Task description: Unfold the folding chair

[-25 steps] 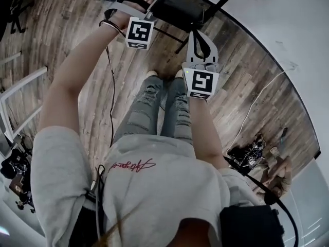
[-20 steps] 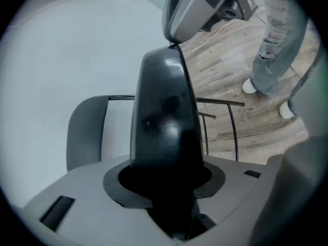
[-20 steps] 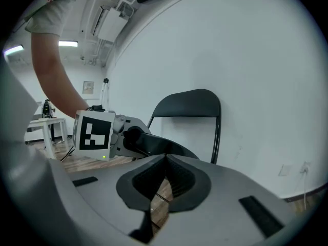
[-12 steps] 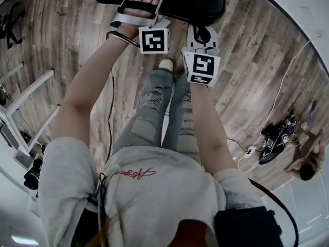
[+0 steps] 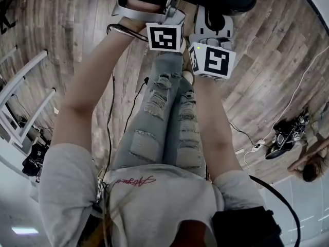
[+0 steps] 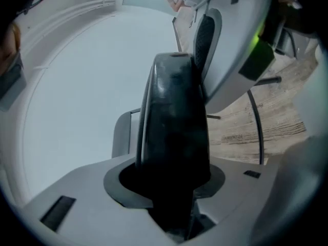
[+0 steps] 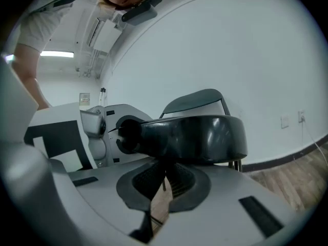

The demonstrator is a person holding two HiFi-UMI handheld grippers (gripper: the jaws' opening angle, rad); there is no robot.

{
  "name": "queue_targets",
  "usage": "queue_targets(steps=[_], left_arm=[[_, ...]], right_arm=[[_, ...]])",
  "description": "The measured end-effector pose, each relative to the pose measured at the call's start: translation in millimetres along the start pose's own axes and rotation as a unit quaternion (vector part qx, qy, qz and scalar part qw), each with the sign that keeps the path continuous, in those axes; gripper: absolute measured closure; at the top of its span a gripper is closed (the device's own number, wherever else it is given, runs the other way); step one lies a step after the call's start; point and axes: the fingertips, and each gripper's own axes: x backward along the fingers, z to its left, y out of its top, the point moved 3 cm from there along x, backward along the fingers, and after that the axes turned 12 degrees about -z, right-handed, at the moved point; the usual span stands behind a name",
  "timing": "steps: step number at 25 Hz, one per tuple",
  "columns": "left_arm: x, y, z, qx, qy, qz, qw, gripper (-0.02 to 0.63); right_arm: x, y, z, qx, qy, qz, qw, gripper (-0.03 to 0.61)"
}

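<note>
Seat [image 6: 174,132] lowered since prev frame, clamped btwn left fingers [image 6: 121,137].

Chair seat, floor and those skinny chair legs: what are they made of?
The chair seat looks like black moulded plastic or vinyl padding: smooth, rounded edges, soft glints. The floor looks like wood planks, maybe laminate: grey-brown boards with grain streaks. The chair legs are probably dark painted metal tube: very thin and round.

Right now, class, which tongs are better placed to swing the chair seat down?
Left: the left tongs clamp the chair seat at its edge; the right tongs are shut, with the seat outside them.
</note>
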Motion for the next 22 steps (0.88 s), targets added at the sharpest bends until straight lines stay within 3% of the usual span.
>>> queue_targets(steps=[3,7,14,22], left_arm=[[12.0,8.0,-12.1,0.001,0.023,0.0,0.9997,0.416],[35.9,12.2,-37.0,-0.006,0.044,0.007,0.999,0.414],[76.8,25.3,-99.0,-0.015,0.034,0.02,0.9991,0.369],[94.8,43.9,-137.0,-0.004,0.059,0.017,0.9981,0.358]], right_arm=[[17.9,-10.9,0.0,0.02,0.012,-0.023,0.999,0.561],[36.4,-30.7,-0.4,0.01,0.013,-0.028,0.999,0.561],[85.2,-84.9,23.8,0.002,0.027,0.018,0.999,0.561],[116.2,-116.4,25.0,0.022,0.039,-0.001,0.999,0.561]])
